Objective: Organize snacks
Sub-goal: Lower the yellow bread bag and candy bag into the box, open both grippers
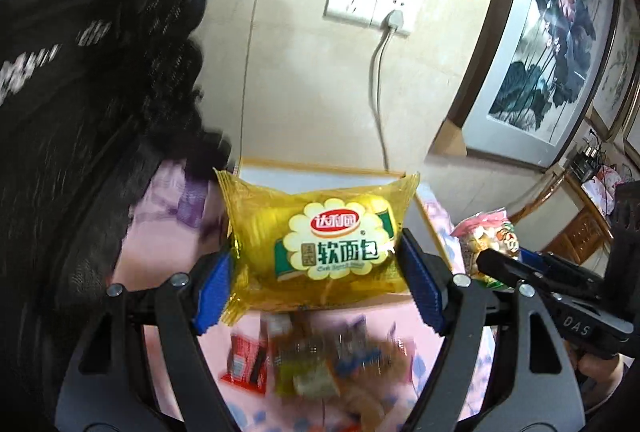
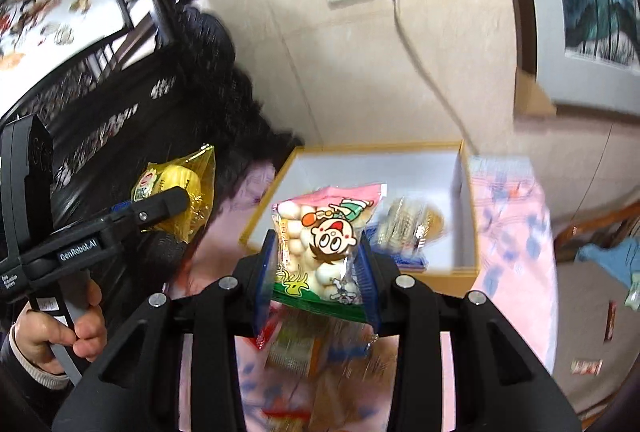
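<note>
The left gripper point(image 1: 316, 268) has its blue-padded jaws clamped on either end of a yellow soft-bread packet point(image 1: 320, 244), which hangs crosswise between them, label facing out. The right gripper point(image 2: 316, 268) is clenched much narrower on a small pink-and-green bag of round white puffs point(image 2: 324, 252) with a cartoon face on it, the bag standing upright between the pads. Both packets are held up in the air, above a blurred heap of loose snacks point(image 1: 316, 364) lying on a pink flowered cloth point(image 2: 516, 232) that covers the bench. Just beyond the held bag sits an open box point(image 2: 464, 208) with a white inside and a tan rim; a few wrapped snacks point(image 2: 412, 224) already lie in it. A hand point(image 2: 60, 332) grips the left gripper's handle at the lower left of the right view. Behind the box, a white wall socket point(image 1: 368, 2) has a grey cord plugged in, a framed lotus painting point(image 1: 552, 40) leans to the right, and dark carved wooden furniture point(image 2: 100, 104) stands to the left.
</note>
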Demonstrator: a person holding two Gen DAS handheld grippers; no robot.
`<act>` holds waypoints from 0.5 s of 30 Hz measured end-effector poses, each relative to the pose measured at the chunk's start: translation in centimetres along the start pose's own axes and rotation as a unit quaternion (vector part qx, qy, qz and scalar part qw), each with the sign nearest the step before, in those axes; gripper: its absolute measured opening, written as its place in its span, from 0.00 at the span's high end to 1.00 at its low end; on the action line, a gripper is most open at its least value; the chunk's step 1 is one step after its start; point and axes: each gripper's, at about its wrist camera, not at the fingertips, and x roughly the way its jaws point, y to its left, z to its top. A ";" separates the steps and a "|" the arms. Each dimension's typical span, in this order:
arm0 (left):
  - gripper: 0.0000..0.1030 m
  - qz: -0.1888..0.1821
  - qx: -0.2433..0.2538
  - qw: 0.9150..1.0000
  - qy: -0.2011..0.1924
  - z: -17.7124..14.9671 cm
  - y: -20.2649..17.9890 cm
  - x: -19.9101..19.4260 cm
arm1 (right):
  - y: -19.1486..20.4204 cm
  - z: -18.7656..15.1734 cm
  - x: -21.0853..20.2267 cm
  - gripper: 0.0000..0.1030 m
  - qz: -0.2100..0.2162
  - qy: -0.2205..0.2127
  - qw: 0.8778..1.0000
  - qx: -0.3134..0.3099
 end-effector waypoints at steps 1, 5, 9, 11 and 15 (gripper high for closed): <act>0.25 -0.002 0.001 1.000 -0.006 0.8 -0.2 0.4 | -0.2 0.8 0.2 0.63 -0.003 -0.007 1.000 -0.002; 0.25 -0.003 0.005 1.000 -0.017 3.8 -0.7 2.8 | -1.5 3.7 1.5 0.63 -0.014 -0.028 1.000 -0.002; 0.25 0.002 0.013 1.000 -0.011 5.8 -1.2 5.7 | -2.2 5.3 3.3 0.63 -0.024 -0.028 0.999 -0.009; 0.25 0.002 0.013 1.000 -0.006 6.3 -1.2 6.9 | -2.5 5.5 3.9 0.63 -0.024 -0.025 0.999 -0.009; 0.25 0.000 0.015 1.000 0.002 6.5 -1.4 8.7 | -2.8 5.8 5.2 0.63 -0.027 -0.019 0.999 -0.012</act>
